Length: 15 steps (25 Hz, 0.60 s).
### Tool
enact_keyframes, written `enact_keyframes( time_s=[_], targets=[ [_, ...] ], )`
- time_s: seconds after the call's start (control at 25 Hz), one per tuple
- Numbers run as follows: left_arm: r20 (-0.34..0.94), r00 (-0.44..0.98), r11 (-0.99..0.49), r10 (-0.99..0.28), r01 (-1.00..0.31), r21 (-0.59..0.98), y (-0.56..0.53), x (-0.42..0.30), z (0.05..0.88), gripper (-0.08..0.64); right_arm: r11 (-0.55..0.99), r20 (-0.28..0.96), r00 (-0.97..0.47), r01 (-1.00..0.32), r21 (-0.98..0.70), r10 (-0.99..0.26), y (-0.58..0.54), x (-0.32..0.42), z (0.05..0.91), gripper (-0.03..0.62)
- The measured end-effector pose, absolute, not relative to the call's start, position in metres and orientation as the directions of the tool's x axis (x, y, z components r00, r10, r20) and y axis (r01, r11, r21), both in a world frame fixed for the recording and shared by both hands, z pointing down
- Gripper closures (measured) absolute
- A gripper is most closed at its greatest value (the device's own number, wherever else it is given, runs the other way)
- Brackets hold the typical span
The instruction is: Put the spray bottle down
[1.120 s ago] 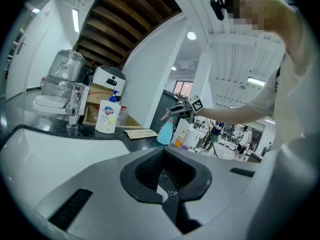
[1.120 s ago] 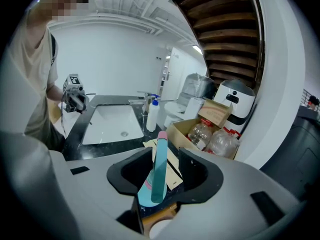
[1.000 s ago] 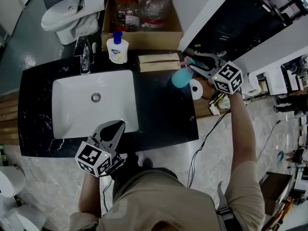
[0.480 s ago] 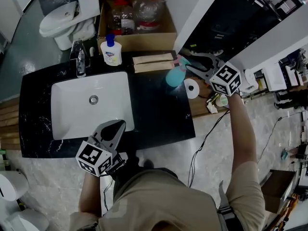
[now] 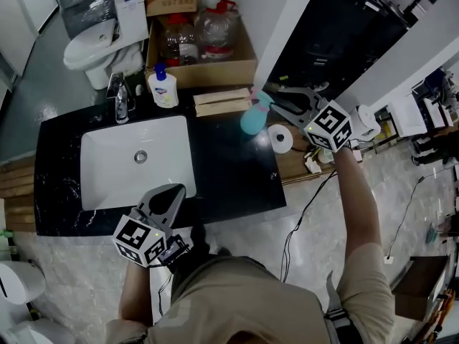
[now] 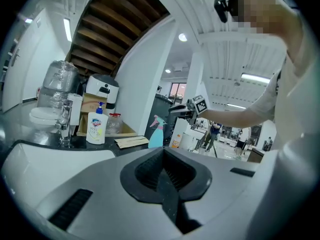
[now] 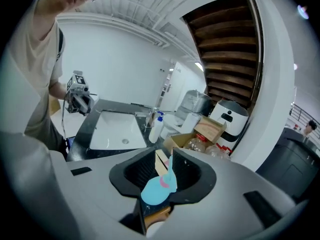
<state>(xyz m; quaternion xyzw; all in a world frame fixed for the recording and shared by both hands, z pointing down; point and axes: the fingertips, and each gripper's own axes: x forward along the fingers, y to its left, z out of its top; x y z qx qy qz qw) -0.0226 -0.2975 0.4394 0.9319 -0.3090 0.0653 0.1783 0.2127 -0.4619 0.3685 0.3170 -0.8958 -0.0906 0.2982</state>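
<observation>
Now the smooth turquoise plastic spray bottle [image 5: 252, 119] with its pink trigger stands upright on the glossy black marble table [image 5: 229, 170], right of the white basin [image 5: 107, 170]. The ribbed grey jaws of the right gripper [image 5: 275, 100], apart and closing, have drawn back from it. The left gripper [image 5: 177, 189] has its jaws together.

Ahead of the left gripper [image 5: 176, 190]: glossy black veined stone countertop [image 5: 237, 170], smooth white glazed basin [image 5: 107, 181], shiny chrome faucet [image 5: 119, 92], translucent blue plastic spray bottle [image 5: 252, 118].

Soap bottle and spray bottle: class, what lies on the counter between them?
Two flat tan strips lie side by side between the soap bottle and the spray bottle. The head view shows this most clearly.
</observation>
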Motion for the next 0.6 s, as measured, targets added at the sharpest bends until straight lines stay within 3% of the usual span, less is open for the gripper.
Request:
enact_keyframes(
  time_s=[0.16,0.6],
  targets=[
    [0.227,0.799,-0.751,-0.557,-0.601,0.272,-0.288,-0.018,0.432,0.551,0.787,0.490,-0.616,-0.494,0.369,-0.616,-0.444,0.212,0.367,0.555],
    [0.213,0.791,-0.761,-0.574,-0.611,0.218,-0.262,-0.012,0.417,0.551,0.813,0.460,-0.674,-0.437,0.384,-0.579,-0.383,0.194,0.346,0.561]
  ],
)
